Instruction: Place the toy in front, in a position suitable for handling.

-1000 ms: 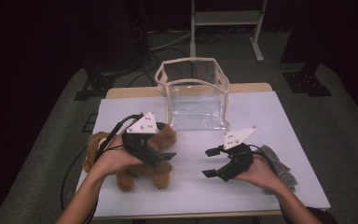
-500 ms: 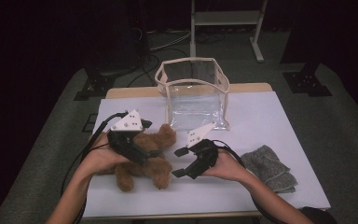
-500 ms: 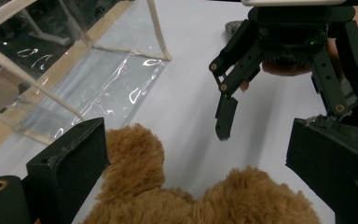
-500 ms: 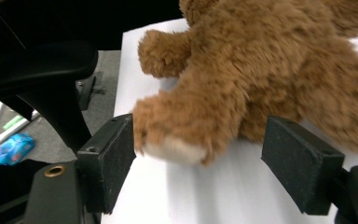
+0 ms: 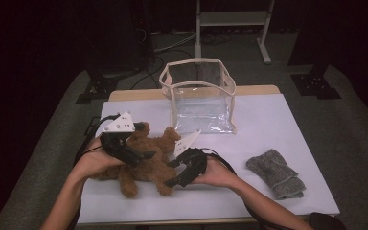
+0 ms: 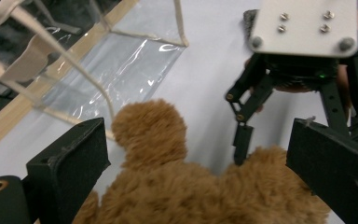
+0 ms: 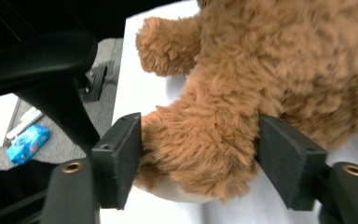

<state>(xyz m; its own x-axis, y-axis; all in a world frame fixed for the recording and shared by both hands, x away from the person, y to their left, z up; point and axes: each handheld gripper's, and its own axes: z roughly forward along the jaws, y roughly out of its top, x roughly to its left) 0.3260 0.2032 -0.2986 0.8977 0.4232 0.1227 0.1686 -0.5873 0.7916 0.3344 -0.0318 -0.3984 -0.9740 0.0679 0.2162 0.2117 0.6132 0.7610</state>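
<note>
Both forearms come in from the near edge of the table point(image 5: 278, 120) and meet over its left half, where a brown teddy bear point(image 5: 146, 160) lies on the white cover. The left hand point(image 5: 93, 160) is held low and turned inward, carrying the left gripper point(image 5: 141, 154) over the bear's upper body; in the left gripper view its jaws stand wide apart with the bear's fur and one rounded ear or paw between them, neither pad pressing in. The right hand point(image 5: 215, 173) reaches leftward, wrist close to the tabletop, with the right gripper point(image 5: 172, 173) angled down at the bear's near side. In the right gripper view its jaws sit on either side of a stubby limb of the bear, both pads touching the fur, though whether they are squeezing it or only resting against it is hard to say. The bear is tan-brown with shaggy, curly plush, limbs splayed, a pale patch under the limb between the right jaws. Just beyond it stands a clear plastic bag point(image 5: 199, 98) with cream edging, its mouth open upward. A grey folded cloth point(image 5: 275, 172) lies well apart on the table's right side
</note>
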